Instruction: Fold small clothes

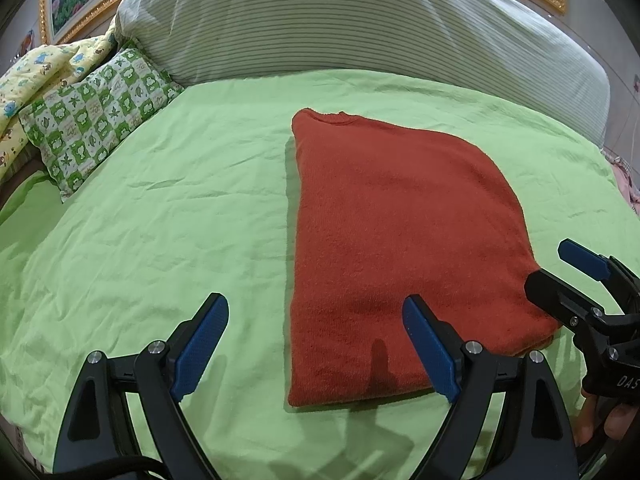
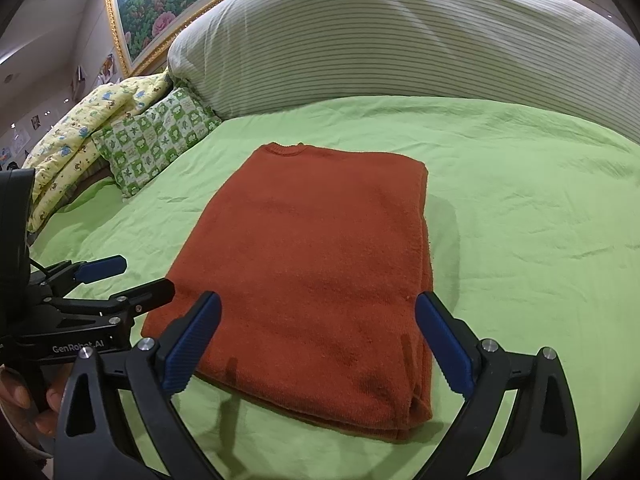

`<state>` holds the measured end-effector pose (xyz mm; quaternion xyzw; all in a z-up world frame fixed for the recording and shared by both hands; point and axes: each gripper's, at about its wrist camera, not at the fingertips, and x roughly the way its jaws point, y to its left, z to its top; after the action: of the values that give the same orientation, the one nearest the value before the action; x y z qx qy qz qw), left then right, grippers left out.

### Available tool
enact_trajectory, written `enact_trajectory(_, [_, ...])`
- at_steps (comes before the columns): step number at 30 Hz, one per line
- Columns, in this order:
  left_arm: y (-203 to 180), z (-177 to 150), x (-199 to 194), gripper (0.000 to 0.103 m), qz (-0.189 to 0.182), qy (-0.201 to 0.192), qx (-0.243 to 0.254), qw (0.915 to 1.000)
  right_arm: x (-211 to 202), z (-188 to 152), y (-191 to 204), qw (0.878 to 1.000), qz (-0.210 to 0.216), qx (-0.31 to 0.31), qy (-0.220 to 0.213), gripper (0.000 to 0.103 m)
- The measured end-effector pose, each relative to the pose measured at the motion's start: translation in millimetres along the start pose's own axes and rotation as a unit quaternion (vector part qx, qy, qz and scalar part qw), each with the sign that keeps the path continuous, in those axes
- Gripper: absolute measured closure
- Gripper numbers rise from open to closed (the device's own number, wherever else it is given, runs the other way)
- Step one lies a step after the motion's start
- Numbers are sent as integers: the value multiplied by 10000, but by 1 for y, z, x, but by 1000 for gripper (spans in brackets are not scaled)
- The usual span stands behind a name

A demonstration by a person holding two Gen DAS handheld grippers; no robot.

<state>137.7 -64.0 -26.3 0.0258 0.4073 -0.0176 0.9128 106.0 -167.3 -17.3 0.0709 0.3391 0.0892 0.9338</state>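
Observation:
A rust-red knitted sweater (image 1: 400,240) (image 2: 320,260) lies flat on the green bedsheet (image 1: 180,220) (image 2: 520,220). It is folded into a long strip with its collar at the far end. My left gripper (image 1: 315,300) hovers open over the sweater's near left corner, with nothing between its blue pads. Over the near hem, my right gripper (image 2: 318,298) is open and empty too. Each gripper shows in the other's view: the right gripper (image 1: 547,265) by the sweater's near right corner, the left gripper (image 2: 146,274) by its near left edge. Neither touches the cloth.
A large striped cushion (image 1: 360,28) (image 2: 400,48) runs along the far side of the bed. A green checked pillow (image 1: 96,120) (image 2: 156,140) and a yellow printed quilt (image 1: 36,76) (image 2: 76,140) lie at the far left. A gold-framed flower picture (image 2: 140,0) hangs behind.

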Motion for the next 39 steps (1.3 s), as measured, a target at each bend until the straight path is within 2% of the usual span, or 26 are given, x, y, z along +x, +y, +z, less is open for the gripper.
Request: enact_trajectory(39, [-4, 2, 1, 13, -29, 43, 35, 10000, 2, 3, -1, 10000, 13, -31, 24, 5])
